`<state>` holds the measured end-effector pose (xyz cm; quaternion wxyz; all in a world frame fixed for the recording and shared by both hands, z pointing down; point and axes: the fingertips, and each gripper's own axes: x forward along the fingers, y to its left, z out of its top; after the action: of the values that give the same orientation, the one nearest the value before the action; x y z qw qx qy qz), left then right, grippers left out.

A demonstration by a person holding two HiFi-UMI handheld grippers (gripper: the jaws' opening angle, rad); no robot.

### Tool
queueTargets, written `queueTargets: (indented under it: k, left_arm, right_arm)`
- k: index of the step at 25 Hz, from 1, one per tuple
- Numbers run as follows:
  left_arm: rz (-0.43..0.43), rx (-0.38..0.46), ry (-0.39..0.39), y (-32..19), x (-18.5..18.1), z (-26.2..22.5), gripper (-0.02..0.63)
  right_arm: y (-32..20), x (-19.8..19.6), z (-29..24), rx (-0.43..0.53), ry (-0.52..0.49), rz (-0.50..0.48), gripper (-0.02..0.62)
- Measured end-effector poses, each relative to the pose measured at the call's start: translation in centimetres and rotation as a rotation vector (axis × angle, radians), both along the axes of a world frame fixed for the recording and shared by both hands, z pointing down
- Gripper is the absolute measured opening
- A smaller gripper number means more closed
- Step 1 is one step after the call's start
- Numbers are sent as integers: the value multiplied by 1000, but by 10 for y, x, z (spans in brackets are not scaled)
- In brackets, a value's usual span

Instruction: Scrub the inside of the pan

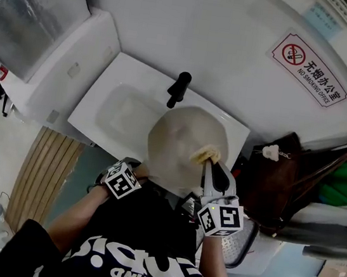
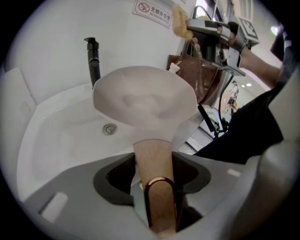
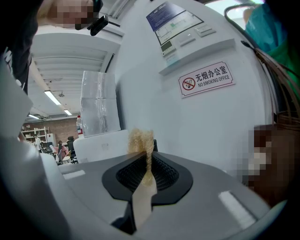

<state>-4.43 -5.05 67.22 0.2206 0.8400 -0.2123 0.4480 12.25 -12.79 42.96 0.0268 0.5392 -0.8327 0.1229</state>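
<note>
Head view: pan (image 1: 180, 139) hangs over sink (image 1: 117, 104), tap (image 1: 179, 89) at pan's 12, your R gripper (image 1: 212, 166) at its 4.
L gripper view: L gripper (image 2: 153, 161) clamps pan handle (image 2: 151, 157).
R gripper view: jaws clenched on sponge (image 3: 141, 140).

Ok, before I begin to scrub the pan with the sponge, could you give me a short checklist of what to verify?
1. Left gripper on the pan handle: ok, the pads appear to touch both sides.
2. Right gripper holding the sponge: ok, jaws shut on it.
3. Pan over the sink: ok.
4. Sponge touching the pan: cannot tell; the head view shows it at the pan's right edge.
5. Pan's inside facing up: cannot tell.
</note>
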Motion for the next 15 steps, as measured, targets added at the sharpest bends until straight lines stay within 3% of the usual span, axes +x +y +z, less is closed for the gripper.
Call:
queueTargets:
  k: [15]
  left_arm:
    - [50, -91, -37, 4, 1, -20, 224]
  right_arm:
    - [2, 6, 2, -1, 10, 4, 40]
